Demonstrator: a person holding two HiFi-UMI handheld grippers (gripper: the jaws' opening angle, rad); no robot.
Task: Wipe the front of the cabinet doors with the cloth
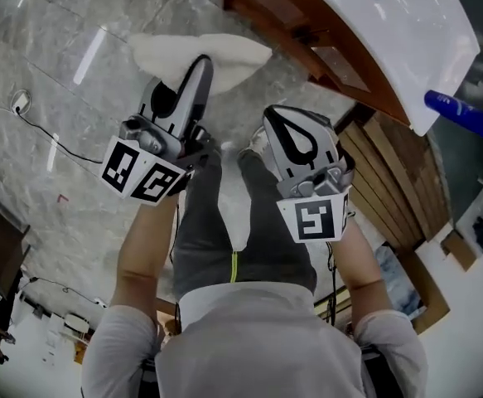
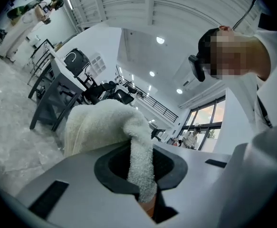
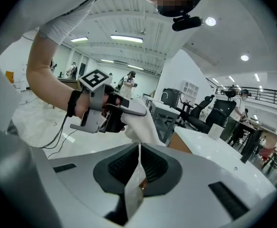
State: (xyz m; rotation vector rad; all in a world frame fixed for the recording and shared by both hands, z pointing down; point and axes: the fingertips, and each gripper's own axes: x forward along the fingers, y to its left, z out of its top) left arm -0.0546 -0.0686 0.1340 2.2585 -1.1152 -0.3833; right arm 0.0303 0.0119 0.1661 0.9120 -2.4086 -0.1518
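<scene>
A person stands over a marble floor (image 1: 67, 48) with a white cloth (image 1: 224, 52) strung between two hand-held tongs, in front of a wooden washstand. The left gripper (image 2: 142, 175) is clamped on a thick rolled fold of the towelling, and the bulk of the cloth billows out beyond its jaws towards 12 o'clock in the head view. The right gripper (image 3: 137, 177) is closed on a thin edge of the same cloth, a mere sliver showing between its pads. A loose tail hangs down between the person's legs at about 6 o'clock.

The cabinet doors (image 1: 340, 60) lie at 1 to 2 o'clock under the white countertop (image 1: 407, 31), well apart from the cloth. No part of the cloth touches the wood, so wiping appears not yet to have begun.

The weak point looks to be the right-hand hold. With so little fabric pinched, a firm drag across the door could pull that edge free and leave the cloth swinging from the left tongs alone. The hanging tail could also brush the floor and carry grit onto the doors. A blue bottle (image 1: 461, 113) sits at the counter's edge at about 3 o'clock, where a wide sweep of the right arm might knock it off
</scene>
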